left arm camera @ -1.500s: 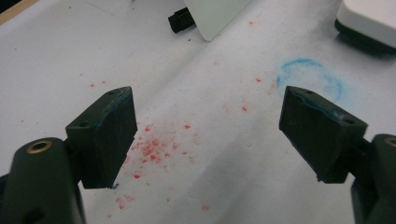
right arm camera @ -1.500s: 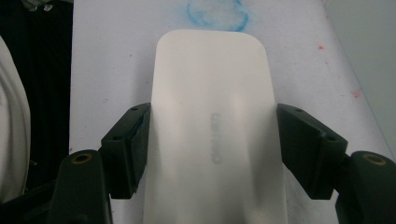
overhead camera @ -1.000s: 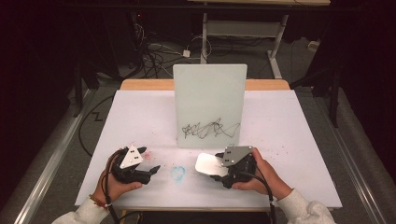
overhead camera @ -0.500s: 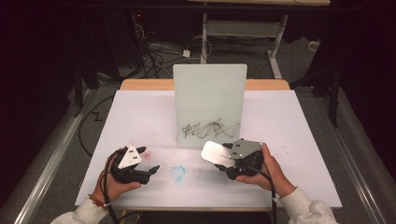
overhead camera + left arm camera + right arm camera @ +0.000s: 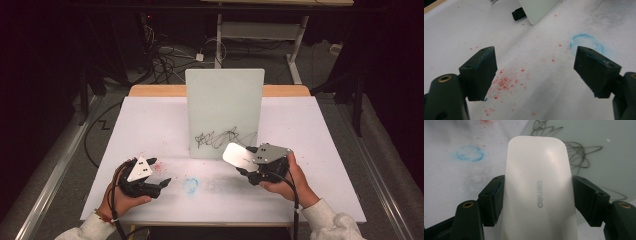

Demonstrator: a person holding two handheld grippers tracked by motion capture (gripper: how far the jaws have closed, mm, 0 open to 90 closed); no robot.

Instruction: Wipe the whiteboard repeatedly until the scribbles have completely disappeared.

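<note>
A small whiteboard (image 5: 225, 112) stands upright at the table's middle, with a black scribble (image 5: 225, 137) across its lower part. My right gripper (image 5: 250, 165) is shut on a white eraser (image 5: 239, 155), held just in front of the board's lower right, close to the scribble (image 5: 574, 152). In the right gripper view the eraser (image 5: 537, 192) sits between both jaws, its end pointing at the board (image 5: 599, 145). My left gripper (image 5: 162, 184) rests low at the front left, open, with nothing between its fingers (image 5: 481, 72).
The table is covered with white paper (image 5: 150, 125). A blue smudged ring (image 5: 190, 185) lies between the two grippers, and red specks (image 5: 504, 82) are scattered under the left gripper. A black foot (image 5: 518, 13) props the board. Cables and a desk frame lie on the floor beyond.
My right gripper has carried the eraser up and away from the table front toward the board's scribble. The left gripper has stayed in place.
</note>
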